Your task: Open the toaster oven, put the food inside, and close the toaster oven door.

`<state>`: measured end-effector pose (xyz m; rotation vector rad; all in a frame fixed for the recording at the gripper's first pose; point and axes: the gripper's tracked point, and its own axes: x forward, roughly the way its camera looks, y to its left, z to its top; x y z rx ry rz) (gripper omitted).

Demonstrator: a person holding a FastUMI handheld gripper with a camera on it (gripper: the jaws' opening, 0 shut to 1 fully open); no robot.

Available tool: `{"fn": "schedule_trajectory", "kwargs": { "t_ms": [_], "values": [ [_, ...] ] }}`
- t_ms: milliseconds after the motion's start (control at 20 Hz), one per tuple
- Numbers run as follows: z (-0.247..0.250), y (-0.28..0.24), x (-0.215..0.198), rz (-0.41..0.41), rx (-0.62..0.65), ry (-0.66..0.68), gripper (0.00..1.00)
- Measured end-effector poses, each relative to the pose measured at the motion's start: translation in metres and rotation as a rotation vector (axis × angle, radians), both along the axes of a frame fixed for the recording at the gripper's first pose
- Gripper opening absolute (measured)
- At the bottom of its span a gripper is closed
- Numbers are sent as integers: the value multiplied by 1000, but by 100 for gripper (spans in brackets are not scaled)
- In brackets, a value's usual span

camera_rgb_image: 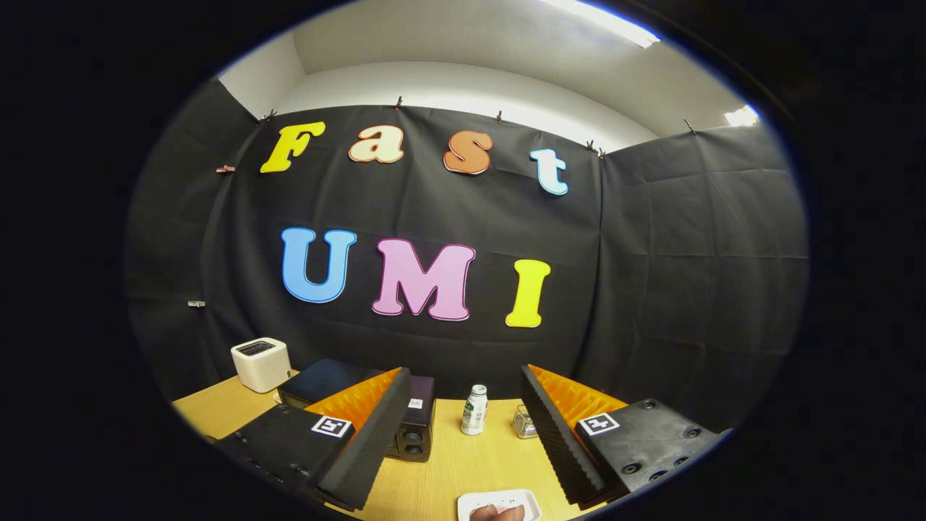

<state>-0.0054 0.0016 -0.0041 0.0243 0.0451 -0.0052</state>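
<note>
My gripper (pixel 463 434) hangs open above the wooden table (pixel 448 470), nothing between its fingers. The dark toaster oven (pixel 340 387) stands at the back left, partly hidden behind the left finger (pixel 362 434); its control knobs show at its right end and I cannot see whether its door is open or shut. Close below, between the fingers, a white plate (pixel 499 505) holds a pinkish piece of food (pixel 498 512), cut off by the view.
A white pop-up toaster (pixel 261 364) sits at the far left of the table. A small white bottle (pixel 474 409) stands ahead between the fingers. A little wire basket (pixel 525 422) sits beside the right finger. Black cloth walls close off the back.
</note>
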Motion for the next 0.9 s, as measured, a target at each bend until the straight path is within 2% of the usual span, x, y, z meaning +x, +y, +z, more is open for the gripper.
{"fn": "schedule_trajectory", "kwargs": {
  "t_ms": [350,650,900],
  "values": [
    [-15,16,3,47,27,39,98],
    [-38,88,24,126,47,96,98],
    [-81,161,48,202,98,211,98]
  ]
}}
